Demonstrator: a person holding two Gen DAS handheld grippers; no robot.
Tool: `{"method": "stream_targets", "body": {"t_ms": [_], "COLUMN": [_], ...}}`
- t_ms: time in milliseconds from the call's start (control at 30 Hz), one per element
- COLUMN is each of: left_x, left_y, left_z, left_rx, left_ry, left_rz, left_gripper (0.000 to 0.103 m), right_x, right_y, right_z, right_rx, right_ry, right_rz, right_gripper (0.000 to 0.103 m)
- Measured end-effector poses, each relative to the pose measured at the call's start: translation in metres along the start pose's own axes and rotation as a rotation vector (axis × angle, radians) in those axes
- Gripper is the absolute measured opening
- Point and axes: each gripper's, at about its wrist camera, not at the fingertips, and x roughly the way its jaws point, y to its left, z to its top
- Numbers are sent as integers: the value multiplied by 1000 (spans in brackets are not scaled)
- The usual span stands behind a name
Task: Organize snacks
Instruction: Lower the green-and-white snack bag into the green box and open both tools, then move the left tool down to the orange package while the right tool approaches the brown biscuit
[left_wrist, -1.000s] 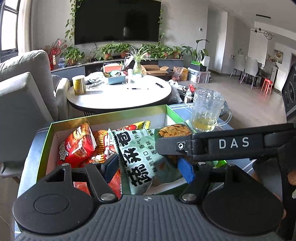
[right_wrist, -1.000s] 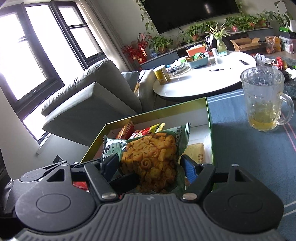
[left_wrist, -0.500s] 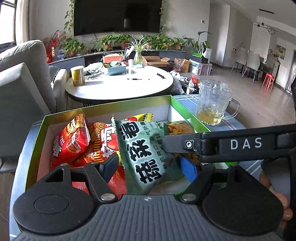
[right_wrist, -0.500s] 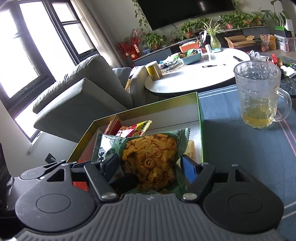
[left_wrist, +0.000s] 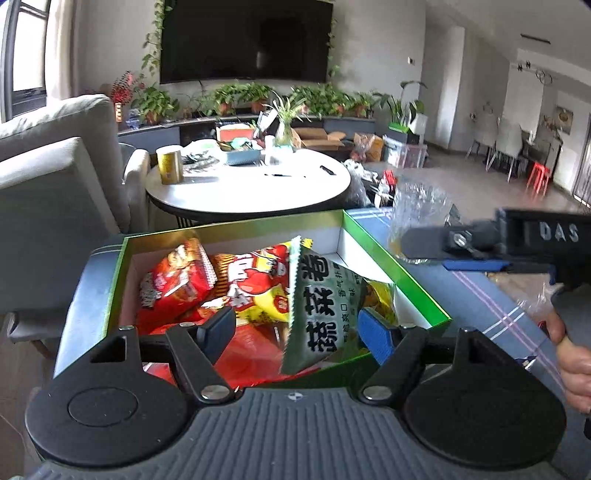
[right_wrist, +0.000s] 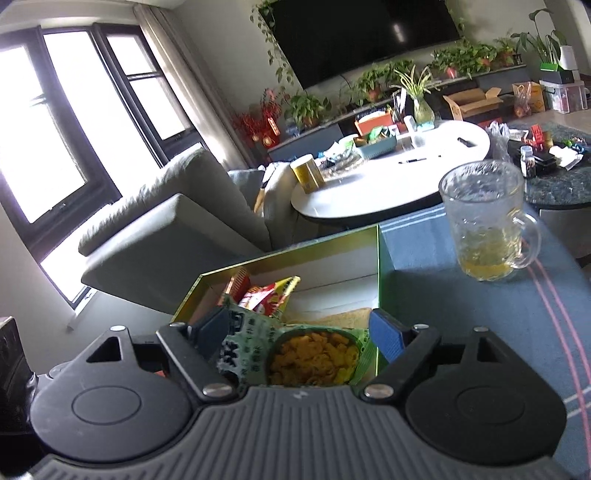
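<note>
While upright in the green-rimmed cardboard box (left_wrist: 406, 273), the green printed snack packet (left_wrist: 321, 306) is framed, unclamped, by the parted left gripper (left_wrist: 299, 325); the right gripper (right_wrist: 299, 334) is opening around it.

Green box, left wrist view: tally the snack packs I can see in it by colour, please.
Red packs: 2
Red-and-yellow pack: 1
Green pack: 1
Total: 4 visible in the green box; the pile may hide more.
</note>
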Motion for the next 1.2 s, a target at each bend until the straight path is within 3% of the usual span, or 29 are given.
{"method": "stream_targets", "body": {"t_ms": [467, 933, 1200], "left_x": [-66, -107, -112], "left_y": [-3, 0, -8], "left_z": [-26, -47, -61], "left_rx": [-45, -106, -59], "left_ry": [-53, -83, -50], "left_rz": [40, 23, 35], "left_gripper": [75, 79, 80], "right_x": [-38, -66, -74], "right_y": [27, 55, 57], "right_z": [-30, -50, -78], "right_rx": [-45, -71, -52], "right_ry": [12, -1, 45], "right_rz": [2, -17, -44], "right_gripper": [67, 67, 67]}}
